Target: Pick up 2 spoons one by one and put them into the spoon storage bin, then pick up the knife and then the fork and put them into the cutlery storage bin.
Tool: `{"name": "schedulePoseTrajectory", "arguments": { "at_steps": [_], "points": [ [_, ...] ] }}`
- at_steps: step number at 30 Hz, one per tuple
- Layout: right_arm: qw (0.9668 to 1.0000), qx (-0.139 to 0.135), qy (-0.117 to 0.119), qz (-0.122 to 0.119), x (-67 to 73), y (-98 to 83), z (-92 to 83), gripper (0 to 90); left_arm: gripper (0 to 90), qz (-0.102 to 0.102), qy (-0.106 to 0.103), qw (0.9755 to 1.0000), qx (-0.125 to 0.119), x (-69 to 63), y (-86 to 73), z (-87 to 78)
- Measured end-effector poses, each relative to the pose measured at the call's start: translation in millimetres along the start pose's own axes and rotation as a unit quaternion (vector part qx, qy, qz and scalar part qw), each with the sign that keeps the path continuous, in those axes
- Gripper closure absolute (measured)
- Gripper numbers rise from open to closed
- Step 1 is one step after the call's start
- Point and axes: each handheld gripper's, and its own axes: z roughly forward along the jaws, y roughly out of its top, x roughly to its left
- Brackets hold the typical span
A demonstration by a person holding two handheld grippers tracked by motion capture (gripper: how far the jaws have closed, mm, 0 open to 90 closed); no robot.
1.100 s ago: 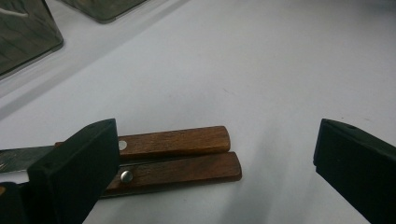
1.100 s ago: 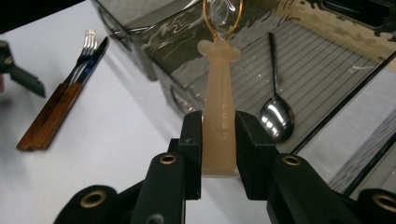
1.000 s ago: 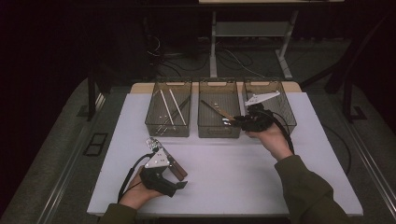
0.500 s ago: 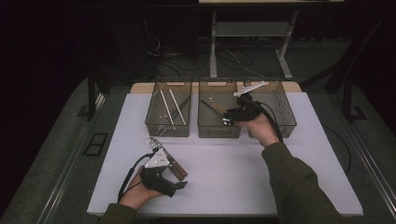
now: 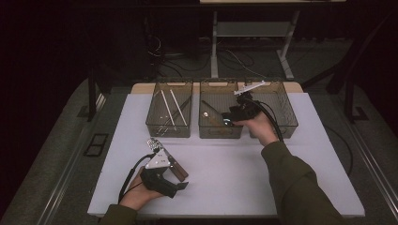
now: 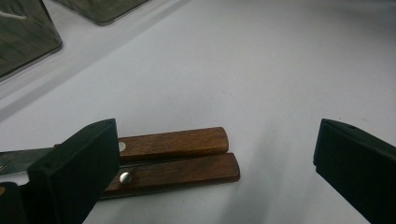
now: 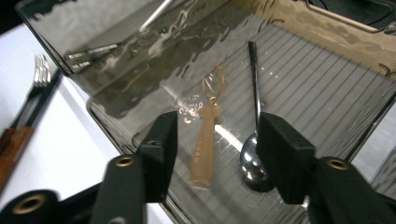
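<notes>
Having opened over middle bin (image 5: 220, 132), right hand-held gripper (image 7: 215, 140), spoon (image 7: 254, 163) dropped.

**My tongs and sleeves**

My left gripper (image 5: 162, 174) is black with a grey three-cornered plate and a black cable off toward 7 o'clock. My right gripper (image 5: 237, 115) has brass-ringed screw holes and blocky black jaws. My sleeves (image 5: 300, 187) are olive.
</notes>
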Motion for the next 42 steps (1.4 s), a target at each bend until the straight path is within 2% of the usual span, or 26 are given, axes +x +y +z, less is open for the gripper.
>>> {"name": "schedulePoseTrajectory", "arguments": {
  "at_steps": [6, 12, 17, 22, 27, 33, 42],
  "points": [
    [0.9997, -0.019, 0.013, -0.009, 2.3, -4.1, -10.4, 38.5, 0.0, -0.001, 0.001, 1.0, 0.001, 0.3, 0.0, 0.0],
    [0.9991, -0.034, 0.026, -0.009, 0.9, -17.4, -22.9, 35.5, 0.0, -0.001, 0.001, 1.0, 0.001, 0.1, -0.2, -0.1],
    [0.9978, -0.058, 0.029, -0.008, 1.2, -33.0, -38.0, 29.5, 0.0, -0.001, 0.003, 1.0, 0.001, 0.1, -0.2, -0.4],
    [0.997, -0.069, 0.032, -0.009, 3.1, -49.7, -53.1, 25.7, 0.0, -0.001, 0.003, 1.0, 0.003, 0.7, -0.3, 0.0],
    [0.9952, -0.094, 0.028, 0.006, 4.1, -69.6, -66.7, 19.6, 0.0, -0.002, 0.004, 1.0, 0.003, 0.8, -0.5, -0.5],
    [0.9957, -0.088, 0.027, -0.005, 9.5, -96.0, -76.3, 17.7, 0.0, -0.002, 0.006, 1.0, 0.003, 0.3, -0.1, -0.1],
    [0.9965, -0.08, 0.019, -0.018, 19.0, -125.8, -85.4, 17.6, 0.0, 0.0, 0.006, 1.0, 0.002, -0.1, 0.4, -1.2]
  ]
}}
